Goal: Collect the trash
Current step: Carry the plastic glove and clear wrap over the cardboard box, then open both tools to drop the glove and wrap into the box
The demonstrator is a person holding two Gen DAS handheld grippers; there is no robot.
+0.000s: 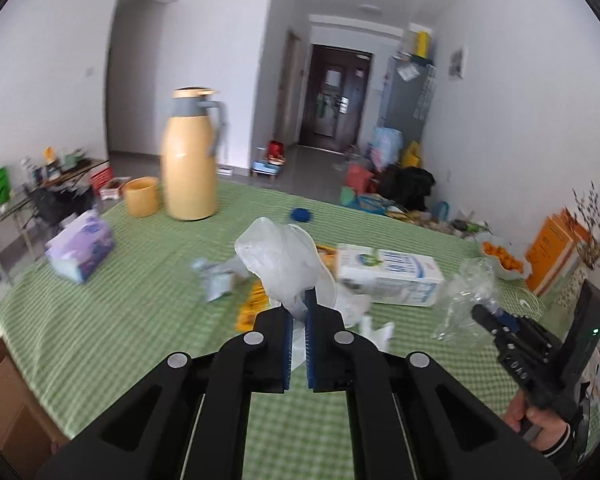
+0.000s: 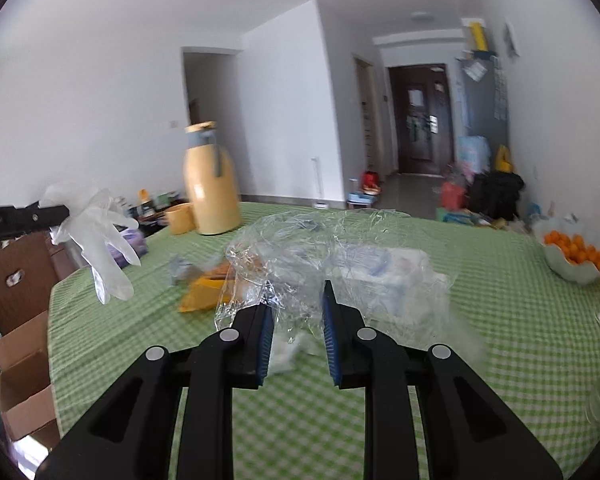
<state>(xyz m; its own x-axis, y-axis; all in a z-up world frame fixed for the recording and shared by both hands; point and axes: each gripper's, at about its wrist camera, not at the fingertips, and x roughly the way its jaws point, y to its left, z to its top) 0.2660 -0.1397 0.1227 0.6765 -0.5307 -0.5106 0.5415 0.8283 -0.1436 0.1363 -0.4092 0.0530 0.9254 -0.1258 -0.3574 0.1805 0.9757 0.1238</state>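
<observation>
My left gripper [image 1: 302, 300] is shut on a translucent disposable glove [image 1: 280, 256], which bunches up above its blue pads over the green checked table [image 1: 100, 340]. In the right wrist view this gripper [image 2: 62, 213] enters from the left, with the glove [image 2: 100, 236] dangling fingers down. My right gripper [image 2: 296, 297] is shut on a crumpled sheet of clear plastic wrap [image 2: 332, 248]; the left wrist view shows it [image 1: 485, 314] at the right with the wrap [image 1: 466, 292] held off the table. An orange wrapper [image 1: 252, 304], crumpled scraps [image 1: 216, 280] and white tissue [image 1: 364, 320] lie on the cloth.
A white milk carton [image 1: 388, 280] lies mid-table, with a blue cap [image 1: 301, 215] behind it. A yellow thermos [image 1: 192, 160], yellow cup [image 1: 141, 196] and tissue pack [image 1: 82, 246] stand at the far left. A bowl of oranges [image 1: 504, 264] sits right. An open cardboard box [image 2: 20, 340] is beside the table's left edge.
</observation>
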